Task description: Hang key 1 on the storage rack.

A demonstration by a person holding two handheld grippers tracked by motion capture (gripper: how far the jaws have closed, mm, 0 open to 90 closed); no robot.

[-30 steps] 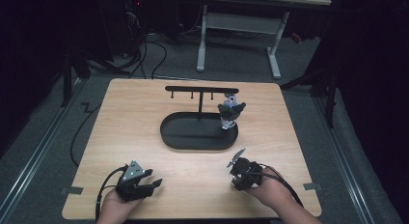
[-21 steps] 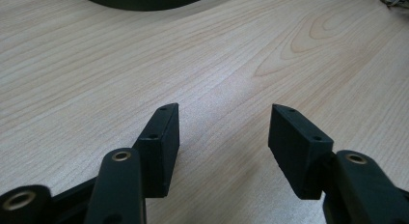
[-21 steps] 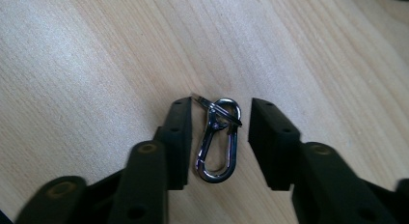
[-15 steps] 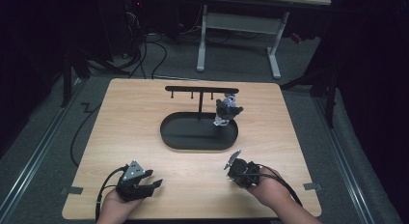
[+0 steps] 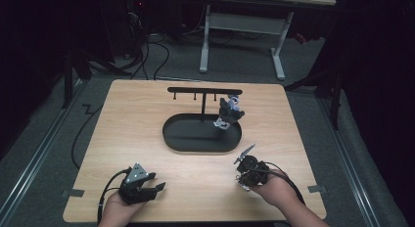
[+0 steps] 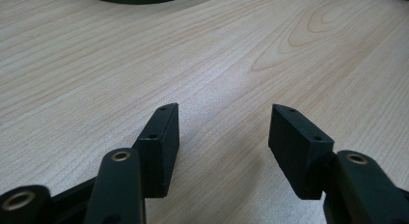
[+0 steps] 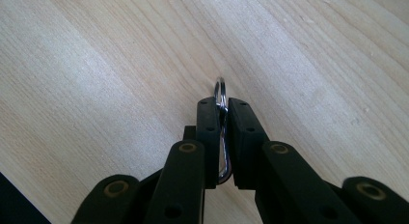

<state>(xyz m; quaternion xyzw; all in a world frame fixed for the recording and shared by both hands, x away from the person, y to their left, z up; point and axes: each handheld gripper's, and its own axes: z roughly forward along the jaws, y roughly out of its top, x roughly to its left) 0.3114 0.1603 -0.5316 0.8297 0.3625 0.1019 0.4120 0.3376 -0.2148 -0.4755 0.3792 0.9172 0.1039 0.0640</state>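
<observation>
A thin, shiny metal key ring (image 7: 221,96) stands edge-on, clamped between the right gripper (image 7: 221,105)'s jaws, its long axis running along them, while the left gripper (image 6: 223,125)'s jaws stand apart, empty.

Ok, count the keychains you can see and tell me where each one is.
2: one keychain hangs from the black rack over the tray; one metal ring is clamped in the right gripper. Others may be hidden.
</observation>
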